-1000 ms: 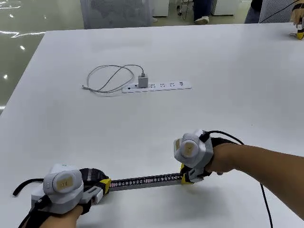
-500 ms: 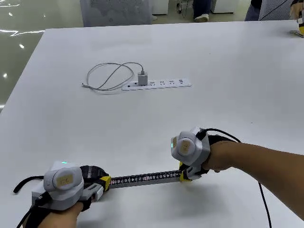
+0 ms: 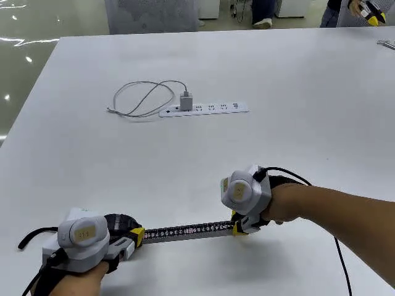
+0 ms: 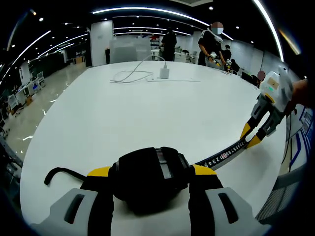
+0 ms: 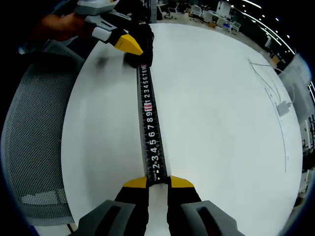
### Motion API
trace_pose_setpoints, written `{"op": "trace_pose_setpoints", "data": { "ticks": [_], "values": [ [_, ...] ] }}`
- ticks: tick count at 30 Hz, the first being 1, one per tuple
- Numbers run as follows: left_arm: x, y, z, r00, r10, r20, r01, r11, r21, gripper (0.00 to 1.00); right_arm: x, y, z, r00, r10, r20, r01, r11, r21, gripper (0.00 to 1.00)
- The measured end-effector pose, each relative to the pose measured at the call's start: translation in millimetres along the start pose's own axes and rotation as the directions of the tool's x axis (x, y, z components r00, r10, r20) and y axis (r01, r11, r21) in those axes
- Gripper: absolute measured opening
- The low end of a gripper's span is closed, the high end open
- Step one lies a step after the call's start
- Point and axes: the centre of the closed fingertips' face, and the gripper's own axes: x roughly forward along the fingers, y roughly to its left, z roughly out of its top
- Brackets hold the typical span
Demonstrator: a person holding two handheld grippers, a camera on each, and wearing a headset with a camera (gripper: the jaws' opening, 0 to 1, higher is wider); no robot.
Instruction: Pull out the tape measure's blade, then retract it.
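Note:
The black tape measure case sits clamped between the yellow-tipped fingers of my left gripper, low at the left of the head view. Its dark blade with white numerals runs flat over the white table to my right gripper, which is shut on the blade's end. In the right gripper view the blade leads straight from my right gripper up to the case. In the left gripper view the blade reaches the right gripper at the right.
A white power strip with a plugged charger and looped cable lies mid-table. A grey mesh chair stands by the table's near edge. People stand beyond the far edge.
My right gripper has drifted slightly left toward the case, so a little less blade spans between the grippers. The left gripper holds still.

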Motion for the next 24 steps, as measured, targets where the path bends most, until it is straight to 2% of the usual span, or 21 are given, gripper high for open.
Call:
{"op": "trace_pose_setpoints", "data": {
  "ticks": [7,24],
  "values": [
    [0.4,0.3,0.2,1.0000,0.000,0.000,0.000,1.000,-0.001,0.57,0.1,-0.2,0.9,0.9999,-0.002,0.016,0.002,1.000,0.019,0.09],
    [0.2,-0.1,-0.1,1.0000,0.002,0.001,-0.002,1.000,-0.003,0.57,1.5,-0.2,6.0,0.9999,-0.003,0.011,0.003,1.000,0.012,0.09]
  ]
}}
